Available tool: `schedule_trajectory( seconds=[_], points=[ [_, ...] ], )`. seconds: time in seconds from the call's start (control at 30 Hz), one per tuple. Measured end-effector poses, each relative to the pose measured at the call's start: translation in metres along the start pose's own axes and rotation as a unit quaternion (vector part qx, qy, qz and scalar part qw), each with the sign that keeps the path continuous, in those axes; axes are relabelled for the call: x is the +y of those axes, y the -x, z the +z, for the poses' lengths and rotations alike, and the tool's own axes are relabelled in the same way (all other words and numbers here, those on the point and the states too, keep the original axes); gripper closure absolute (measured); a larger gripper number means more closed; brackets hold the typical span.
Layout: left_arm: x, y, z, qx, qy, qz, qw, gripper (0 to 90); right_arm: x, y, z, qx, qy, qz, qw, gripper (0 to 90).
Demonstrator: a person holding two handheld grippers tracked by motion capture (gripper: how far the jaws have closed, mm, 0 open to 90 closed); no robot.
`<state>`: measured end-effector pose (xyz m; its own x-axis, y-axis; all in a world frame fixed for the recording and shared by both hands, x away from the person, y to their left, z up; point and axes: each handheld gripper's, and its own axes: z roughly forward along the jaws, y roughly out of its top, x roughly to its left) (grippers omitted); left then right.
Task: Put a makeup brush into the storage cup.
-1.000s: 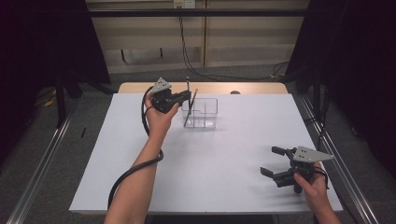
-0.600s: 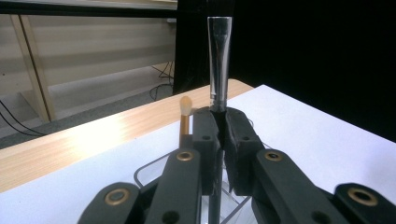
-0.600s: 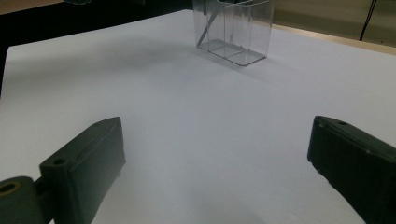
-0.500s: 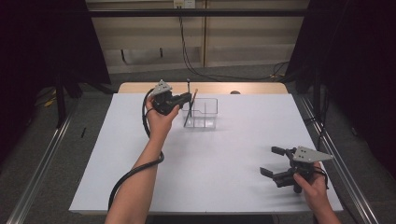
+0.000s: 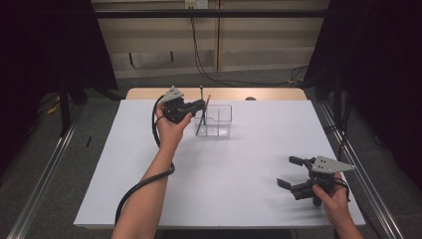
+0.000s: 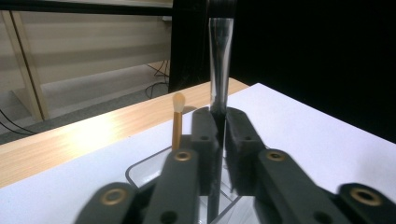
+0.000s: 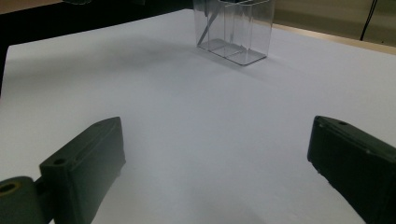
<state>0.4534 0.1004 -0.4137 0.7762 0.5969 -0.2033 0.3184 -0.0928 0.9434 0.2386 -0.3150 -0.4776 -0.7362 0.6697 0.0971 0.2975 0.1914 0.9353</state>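
Note:
A clear divided container (image 5: pixel 219 122) stands at the far middle of the white table. My left gripper (image 5: pixel 200 105) is at the container's left side, shut on a thin black brush (image 5: pixel 201 94) that stands nearly upright, its lower end inside the container. In the left gripper view the jaws pinch the black brush (image 6: pixel 219 65), and a tan-tipped brush (image 6: pixel 177 119) leans in the container (image 6: pixel 140 170) just behind. Low over the near right of the table, my right gripper (image 5: pixel 291 172) is open and holds nothing. Its view looks across the table at the container (image 7: pixel 236 32).
A white sheet (image 5: pixel 224 174) covers the table, with a wooden edge (image 5: pixel 268 93) showing at the far side. Metal rails (image 5: pixel 45 174) run along both sides. Cables hang on the back wall (image 5: pixel 199 45).

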Motion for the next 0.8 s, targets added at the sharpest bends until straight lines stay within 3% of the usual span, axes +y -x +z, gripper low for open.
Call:
schedule_trajectory(
  seconds=[0.1, 0.33, 0.6, 0.8],
  points=[
    [-0.001, 0.001, -0.001, -0.006, -0.005, 0.004, 1.0, 71.5, 0.0, 0.0, 0.0, 0.001, -0.001, -0.001, 1.0, 3.5],
    [-0.002, 0.001, -0.004, -0.013, 0.002, 0.0, 0.9999, 49.8, 0.0, -0.001, 0.001, 0.001, -0.002, 0.0, 1.0, 3.4],
    [-0.006, 0.004, -0.008, -0.026, -0.001, 0.002, 0.9996, 39.3, 0.0, -0.001, 0.002, 0.0, -0.002, -0.002, 1.0, 3.4],
    [-0.008, 0.005, -0.01, -0.023, -0.004, -0.006, 0.9997, 31.2, 0.001, -0.001, 0.002, 0.002, -0.003, -0.002, 1.0, 3.4]
  ],
)
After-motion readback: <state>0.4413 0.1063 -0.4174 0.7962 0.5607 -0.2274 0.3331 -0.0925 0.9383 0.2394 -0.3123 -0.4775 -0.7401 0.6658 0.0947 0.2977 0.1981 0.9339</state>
